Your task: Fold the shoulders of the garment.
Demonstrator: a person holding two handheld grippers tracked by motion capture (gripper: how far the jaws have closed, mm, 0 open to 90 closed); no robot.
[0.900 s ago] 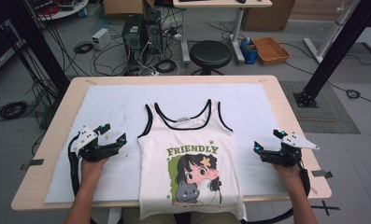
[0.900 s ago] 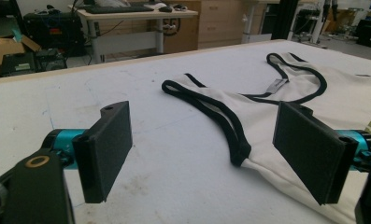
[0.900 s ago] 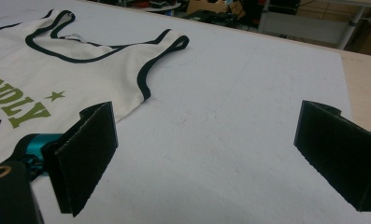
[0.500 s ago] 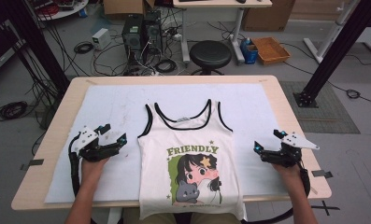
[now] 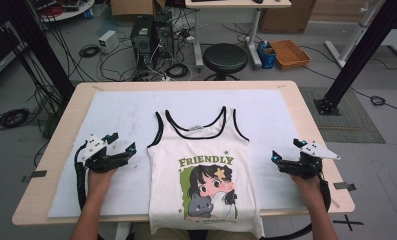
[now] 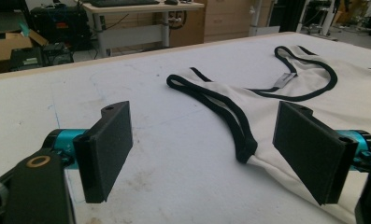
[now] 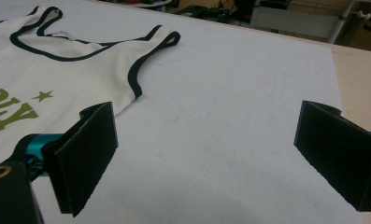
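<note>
In the high view, a cream sleeveless cotton top with black trim and a green "FRIENDLY" cartoon print lies flat, front up, in the middle of a white sheet covering the wooden tabletop; its hem hangs over the near edge. The left gripper rests just left of the top, the right gripper well to its right, neither touching it.

In the left gripper view, the black fingers stand released with nothing between them, and the top's black-edged armhole lies just beyond them.

In the right gripper view, the fingers are spread wide over bare sheet, the top lying to their left.
</note>
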